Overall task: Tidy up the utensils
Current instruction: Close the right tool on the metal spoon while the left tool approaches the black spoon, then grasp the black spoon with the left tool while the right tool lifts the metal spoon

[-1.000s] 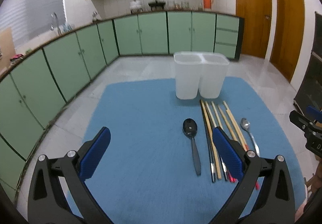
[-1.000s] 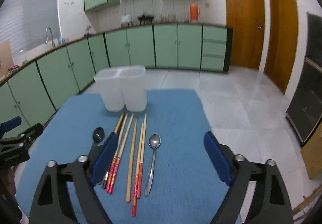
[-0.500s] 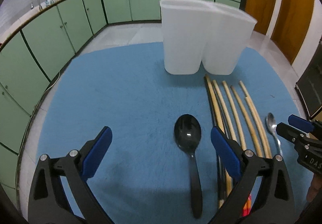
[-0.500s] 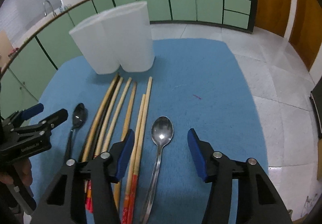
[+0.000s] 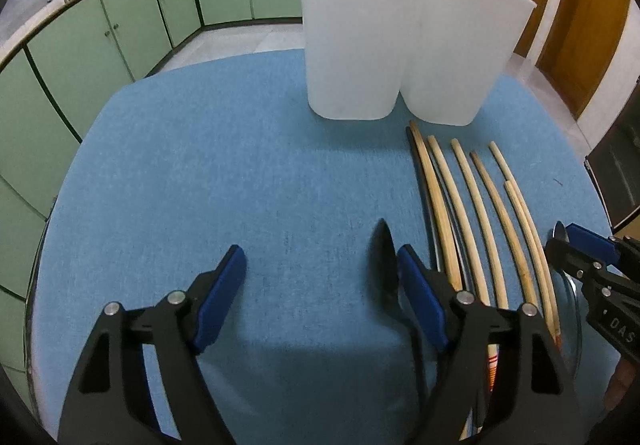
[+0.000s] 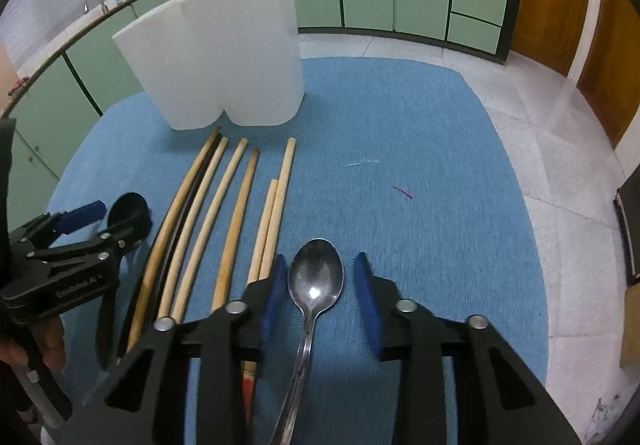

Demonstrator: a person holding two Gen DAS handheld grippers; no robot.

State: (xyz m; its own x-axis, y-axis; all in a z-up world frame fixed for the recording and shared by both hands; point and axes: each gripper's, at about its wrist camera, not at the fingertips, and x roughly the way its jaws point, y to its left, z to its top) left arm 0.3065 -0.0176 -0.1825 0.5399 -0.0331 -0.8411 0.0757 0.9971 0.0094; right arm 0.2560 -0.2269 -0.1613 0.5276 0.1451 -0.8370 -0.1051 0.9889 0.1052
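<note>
Left gripper [image 5: 318, 271]: jaws apart, low over the blue mat [image 5: 200, 173].
Black spoon [image 5: 385, 263]: lies against the right-hand finger; it should be centred before closing.
Chopsticks [image 6: 236, 205]: to be avoided.
Metal spoon [image 6: 316, 281]: straddled by the right gripper [image 6: 320, 281], jaws apart; closure at the neck is advised.
White holder [image 6: 224, 53]: destination.

A steel spoon [image 6: 316, 285] and a black spoon [image 6: 128, 215] lie flat flanking a row of wooden chopsticks [image 6: 236, 213], before an upright white two-compartment holder [image 6: 224, 57].
</note>
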